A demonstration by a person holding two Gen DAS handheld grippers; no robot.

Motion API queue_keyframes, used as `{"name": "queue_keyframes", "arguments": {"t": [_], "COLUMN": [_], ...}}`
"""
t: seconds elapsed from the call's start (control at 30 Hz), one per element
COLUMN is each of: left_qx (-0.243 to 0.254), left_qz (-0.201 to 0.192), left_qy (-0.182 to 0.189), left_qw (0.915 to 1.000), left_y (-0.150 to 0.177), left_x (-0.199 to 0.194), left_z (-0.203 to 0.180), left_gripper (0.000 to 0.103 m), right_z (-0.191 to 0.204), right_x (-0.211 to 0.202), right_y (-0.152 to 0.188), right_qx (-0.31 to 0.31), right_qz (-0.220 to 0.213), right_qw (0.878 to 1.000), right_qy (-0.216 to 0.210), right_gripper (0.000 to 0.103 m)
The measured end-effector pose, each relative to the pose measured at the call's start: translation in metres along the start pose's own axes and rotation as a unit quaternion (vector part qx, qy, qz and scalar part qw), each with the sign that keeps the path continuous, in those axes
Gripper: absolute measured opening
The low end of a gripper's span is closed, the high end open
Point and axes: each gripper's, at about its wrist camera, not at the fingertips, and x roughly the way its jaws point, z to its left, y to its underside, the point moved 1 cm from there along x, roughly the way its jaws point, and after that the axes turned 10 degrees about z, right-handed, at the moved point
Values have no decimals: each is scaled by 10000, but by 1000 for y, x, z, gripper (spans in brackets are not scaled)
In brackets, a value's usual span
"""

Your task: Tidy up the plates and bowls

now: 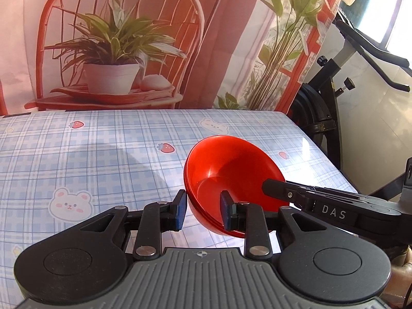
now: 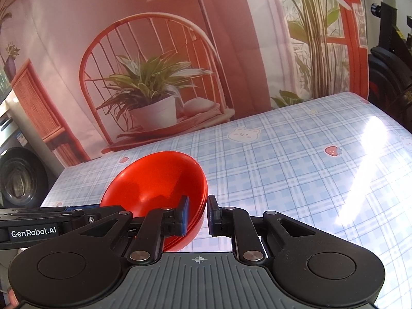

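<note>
A nested stack of red bowls [image 1: 231, 164] hangs tilted just above the blue checked tablecloth [image 1: 77, 154], held from both sides. My left gripper [image 1: 203, 211] straddles the stack's left rim, one pad outside and one inside, shut on it. A finger of the right gripper [image 1: 275, 188] reaches into the bowl from the right. In the right wrist view the same red bowls [image 2: 154, 180] sit low and left of centre, with my right gripper [image 2: 198, 215] shut on their right rim. The left gripper's fingers [image 2: 82, 208] come in from the left edge.
A printed backdrop cloth [image 1: 116, 51] showing a chair and plants hangs behind the table's far edge. An exercise bike [image 1: 334, 97] stands off the table's right side. A washing machine [image 2: 20, 180] is at the far left. Sun glare [image 2: 373, 141] covers the tablecloth's right part.
</note>
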Motion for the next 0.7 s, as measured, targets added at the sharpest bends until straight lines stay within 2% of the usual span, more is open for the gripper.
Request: {"name": "queue_keyframes", "arguments": {"t": [0.43,0.7], "left_qx": [51,157], "left_qz": [-407,-477], "left_qy": [-149,-287], "left_qw": [9990,9983], "left_y": [8,30], "left_x": [-76,-111], "left_z": [-3,-6], "left_gripper": [29,29], "right_z": [50,72], "right_x": [-51,-77], "right_y": [-3,14], "right_qx": [-287,-354], "right_qz": [-328,-412], "right_qw": [9988,9980], "right_qy": [-224,-322], "right_gripper": [14,14]}}
